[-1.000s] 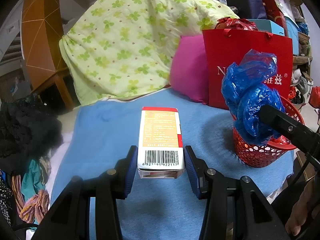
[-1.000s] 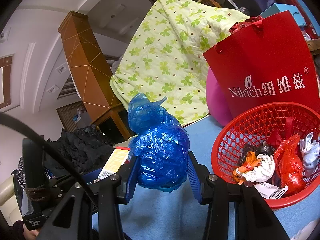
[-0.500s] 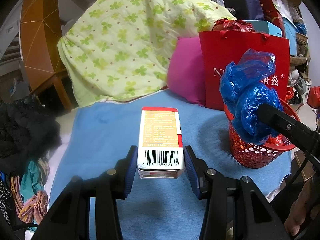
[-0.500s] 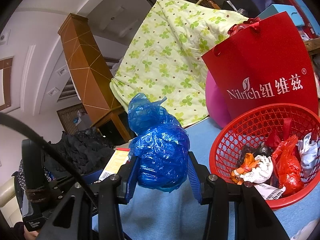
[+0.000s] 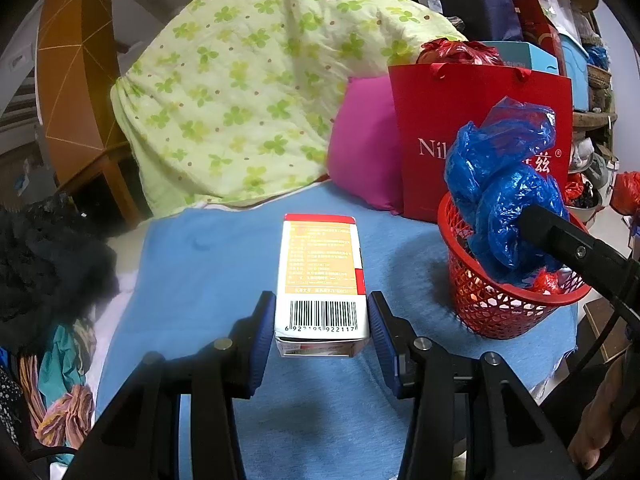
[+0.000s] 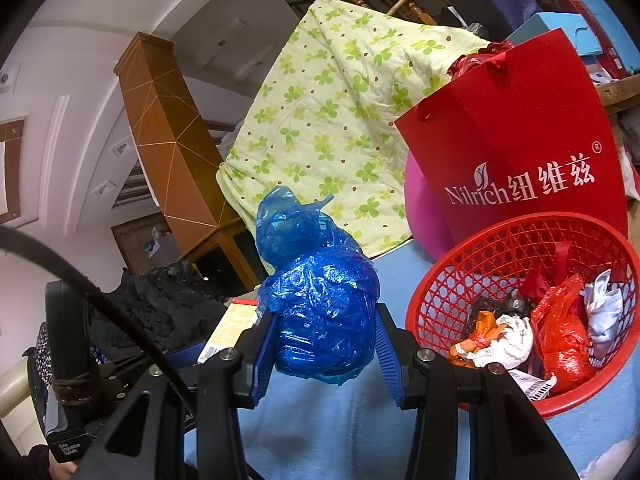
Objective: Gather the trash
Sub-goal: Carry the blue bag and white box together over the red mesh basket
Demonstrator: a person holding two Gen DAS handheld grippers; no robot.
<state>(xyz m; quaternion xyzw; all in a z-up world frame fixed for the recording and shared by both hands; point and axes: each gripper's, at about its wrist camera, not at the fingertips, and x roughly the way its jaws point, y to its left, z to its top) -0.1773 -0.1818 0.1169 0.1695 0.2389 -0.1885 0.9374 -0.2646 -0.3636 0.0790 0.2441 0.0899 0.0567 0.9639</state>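
Fingertips of the left gripper [image 5: 322,320] clamp the barcode end of a small carton [image 5: 321,276], pads [image 5: 262,334] pressed on its two long sides, jaws part-way closed. Carton held off the blue cloth [image 5: 200,280], far end sticking forward. Likely light, stiff card, smooth faces, could dent or slip if squeezed at a corner; flat-side grip near the end looks sound.

Right gripper [image 6: 324,340] closed on a crumpled blue plastic bag [image 6: 318,300], pads [image 6: 266,350] sunk into its lower bulge, knotted top poking up free. Soft, light, slippery film; best taken around the fat middle, as here.

Just beyond, right: red mesh basket [image 6: 440,292] on the cloth, already holding scraps. Bag hangs beside its rim, not yet over it. Behind: red gift bag [image 6: 516,128], pink cushion [image 5: 364,148], green clover quilt [image 5: 248,92].
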